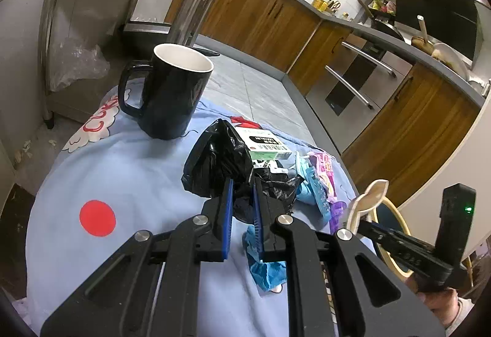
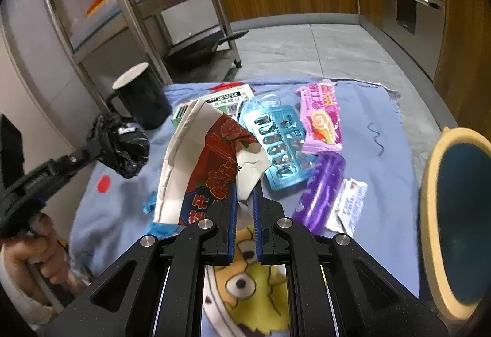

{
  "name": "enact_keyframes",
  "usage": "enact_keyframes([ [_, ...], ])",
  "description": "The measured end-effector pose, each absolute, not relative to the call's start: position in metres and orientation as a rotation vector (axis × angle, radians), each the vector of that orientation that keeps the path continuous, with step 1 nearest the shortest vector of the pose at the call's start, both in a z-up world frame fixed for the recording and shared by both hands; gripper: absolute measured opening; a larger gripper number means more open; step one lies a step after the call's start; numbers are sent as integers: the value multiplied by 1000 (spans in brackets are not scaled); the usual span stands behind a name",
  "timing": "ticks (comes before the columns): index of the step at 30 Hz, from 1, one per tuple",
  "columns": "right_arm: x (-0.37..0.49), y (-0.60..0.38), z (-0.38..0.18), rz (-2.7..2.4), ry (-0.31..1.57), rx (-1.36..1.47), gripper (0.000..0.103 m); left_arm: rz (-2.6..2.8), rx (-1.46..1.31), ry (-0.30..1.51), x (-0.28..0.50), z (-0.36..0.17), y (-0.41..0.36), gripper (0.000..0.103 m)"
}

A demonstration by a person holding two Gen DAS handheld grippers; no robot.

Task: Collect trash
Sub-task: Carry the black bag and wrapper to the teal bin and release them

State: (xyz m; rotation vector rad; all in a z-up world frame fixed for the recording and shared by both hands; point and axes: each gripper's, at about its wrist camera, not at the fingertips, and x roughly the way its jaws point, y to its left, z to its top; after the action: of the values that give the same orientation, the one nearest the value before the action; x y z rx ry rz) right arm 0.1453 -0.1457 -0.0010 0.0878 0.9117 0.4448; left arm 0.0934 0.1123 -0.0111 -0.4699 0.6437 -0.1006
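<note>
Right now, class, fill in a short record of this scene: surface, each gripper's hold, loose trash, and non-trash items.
surface: light blue cloth
left gripper: shut on black plastic bag
right gripper: shut on red and white paper wrapper
loose trash: blue blister pack, pink packet, purple wrapper
not trash: black mug

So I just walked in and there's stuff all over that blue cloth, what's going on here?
A person is clearing trash with a handheld gripper in each hand. The left gripper is shut on a crumpled black plastic bag, held up off the blue cloth. The right gripper is shut on a red and white paper wrapper. A blue blister pack, pink and purple wrappers, a green box and a black mug are still on the cloth.
</note>
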Motion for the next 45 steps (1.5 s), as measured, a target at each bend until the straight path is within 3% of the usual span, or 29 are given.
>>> enact_keyframes([
  [26,69,-309,24,233,830,173,11,-180,-435,620,57,29,52,11],
  [45,89,-380,-15,-22,889,326,11,-370,-345,686,79,41,-68,11],
])
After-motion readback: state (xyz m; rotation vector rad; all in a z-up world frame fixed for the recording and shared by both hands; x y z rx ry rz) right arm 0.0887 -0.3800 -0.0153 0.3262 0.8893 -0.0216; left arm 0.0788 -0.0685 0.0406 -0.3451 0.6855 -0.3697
